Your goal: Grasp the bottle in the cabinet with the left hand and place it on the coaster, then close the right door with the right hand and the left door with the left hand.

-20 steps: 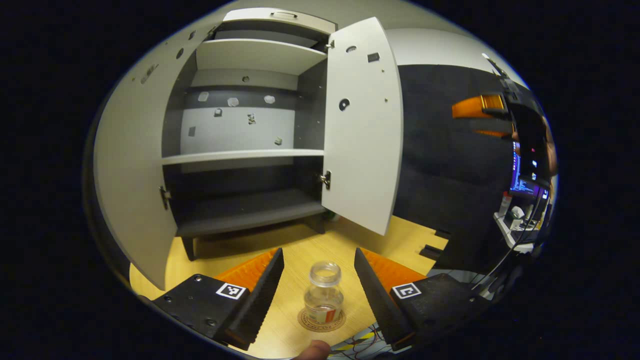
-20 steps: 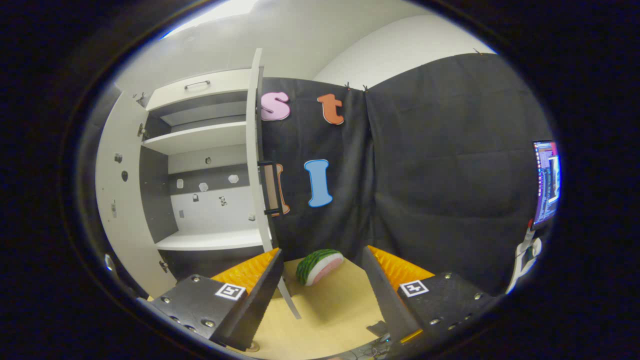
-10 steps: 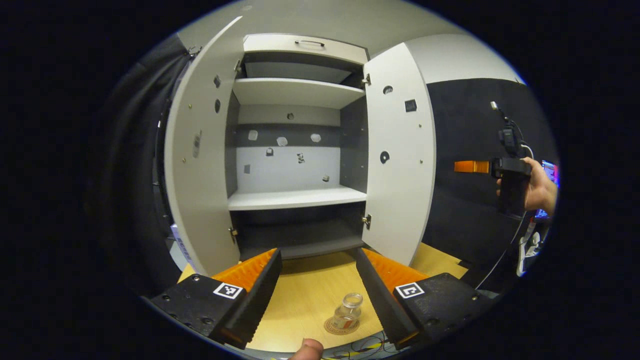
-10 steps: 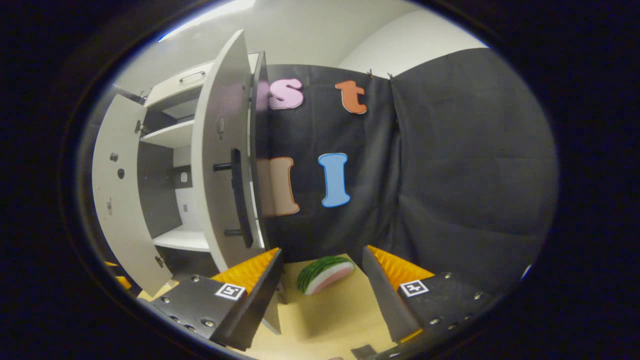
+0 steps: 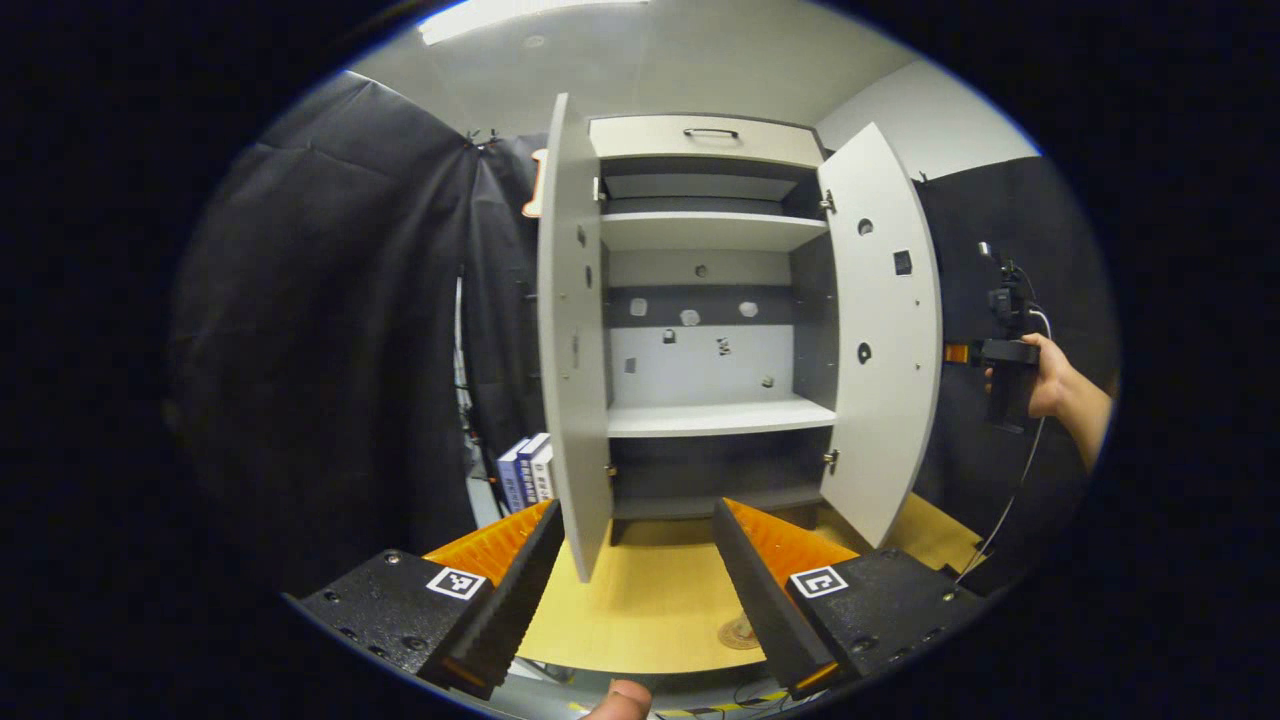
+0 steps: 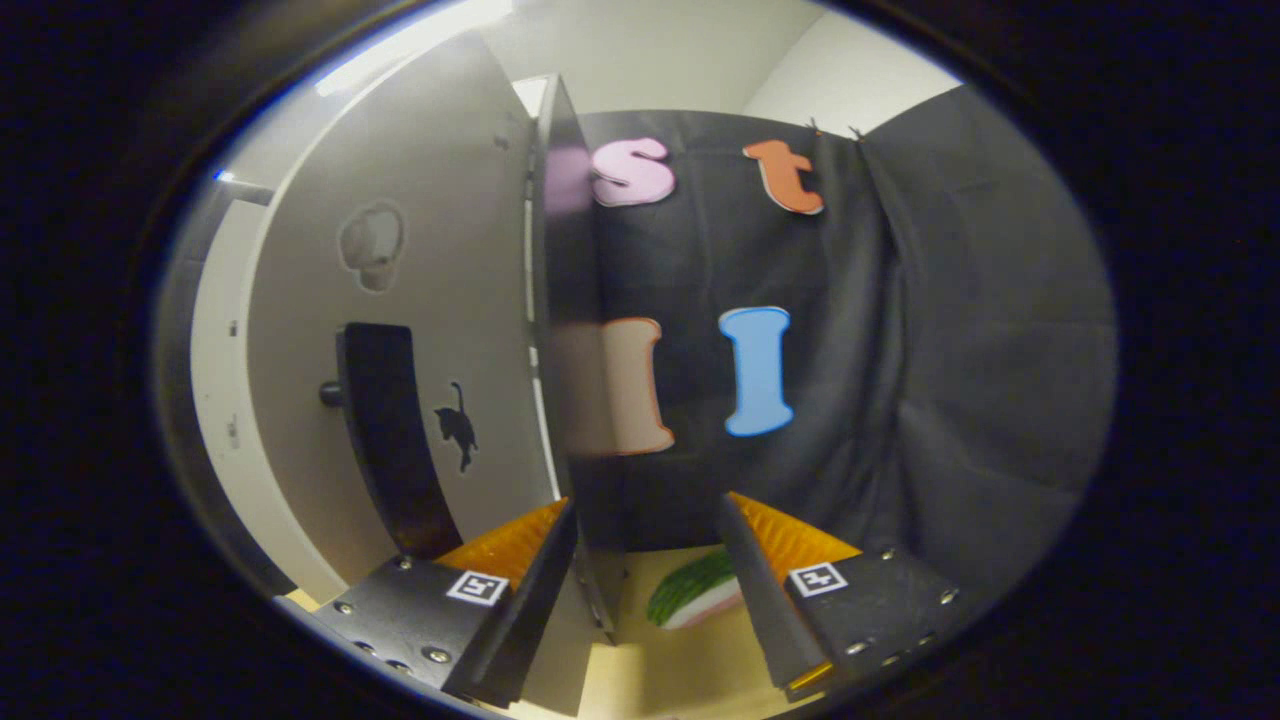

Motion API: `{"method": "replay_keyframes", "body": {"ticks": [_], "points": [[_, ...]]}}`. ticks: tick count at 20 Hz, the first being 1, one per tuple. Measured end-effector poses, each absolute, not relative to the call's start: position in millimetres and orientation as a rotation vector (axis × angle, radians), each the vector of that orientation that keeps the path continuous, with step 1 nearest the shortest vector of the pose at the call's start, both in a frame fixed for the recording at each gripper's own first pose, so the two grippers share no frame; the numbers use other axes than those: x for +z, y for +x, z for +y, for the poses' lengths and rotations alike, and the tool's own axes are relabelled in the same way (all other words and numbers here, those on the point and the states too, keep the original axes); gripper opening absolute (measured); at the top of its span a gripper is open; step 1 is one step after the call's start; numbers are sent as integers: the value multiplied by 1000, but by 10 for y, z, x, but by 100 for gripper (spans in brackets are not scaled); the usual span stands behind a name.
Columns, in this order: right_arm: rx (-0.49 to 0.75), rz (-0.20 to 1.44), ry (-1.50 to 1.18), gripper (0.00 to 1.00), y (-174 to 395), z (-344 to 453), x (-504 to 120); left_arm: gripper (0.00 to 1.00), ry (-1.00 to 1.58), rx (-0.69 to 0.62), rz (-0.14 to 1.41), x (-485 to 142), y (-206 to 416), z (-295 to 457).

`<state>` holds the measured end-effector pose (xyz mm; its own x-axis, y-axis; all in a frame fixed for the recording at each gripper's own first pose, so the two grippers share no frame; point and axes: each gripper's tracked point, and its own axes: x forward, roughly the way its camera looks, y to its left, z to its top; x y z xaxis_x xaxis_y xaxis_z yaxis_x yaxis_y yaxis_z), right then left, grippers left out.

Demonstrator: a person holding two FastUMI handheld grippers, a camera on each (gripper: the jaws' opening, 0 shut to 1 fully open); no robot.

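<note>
Door-closing is the step in hand, judging by the layout: the bottle is hidden behind the left gripper's (image 5: 635,590) own finger, and just a sliver of the coaster (image 5: 738,632) peeks out on the table (image 5: 640,610) in front of the cabinet (image 5: 705,300), so I cannot confirm the bottle sits there.

Taking the cabinet as the landmark: the right door (image 5: 885,340) stands swung out at its right side, and the left door (image 5: 572,330) juts nearly edge-on at its left side. The shelves inside look bare. In the left gripper view, the right gripper (image 5: 965,352) sits beyond the right door's outer face, held by a hand (image 5: 1050,375). The right gripper view puts that gripper (image 6: 648,590) close to the door's outer face (image 6: 440,300), with the dark handle (image 6: 385,440) just left of its fingers and the door's edge running down between them. Both grippers have their fingers spread apart, holding nothing.

To do this well, I would lay one finger flat on the door's outer face near the handle side, far from the hinges, and push in a smooth arc toward the cabinet. Avoid catching the door's edge between the fingers. Keep the left gripper back so the door clears it. A watermelon slice (image 6: 690,600) lies on the table beside the cabinet, right of the door.
</note>
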<state>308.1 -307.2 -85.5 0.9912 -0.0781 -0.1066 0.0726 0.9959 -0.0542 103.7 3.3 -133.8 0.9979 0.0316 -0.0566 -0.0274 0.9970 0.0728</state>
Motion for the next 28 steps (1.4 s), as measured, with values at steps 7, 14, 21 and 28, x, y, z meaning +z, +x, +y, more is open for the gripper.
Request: {"method": "replay_keyframes", "body": {"ticks": [7,14,21,28], "points": [[21,128,-56,86,3115,-2790,-908,95,21,228,56,-1204,670,617],[37,126,-67,86,3201,-2397,-957,95,17,265,58,-1098,727,736],[27,107,-30,86,3273,-2231,-927,94,-25,240,40,-1030,895,738],[-24,93,4,86,3286,-2038,-927,95,-50,199,43,-1121,1031,893]]}}
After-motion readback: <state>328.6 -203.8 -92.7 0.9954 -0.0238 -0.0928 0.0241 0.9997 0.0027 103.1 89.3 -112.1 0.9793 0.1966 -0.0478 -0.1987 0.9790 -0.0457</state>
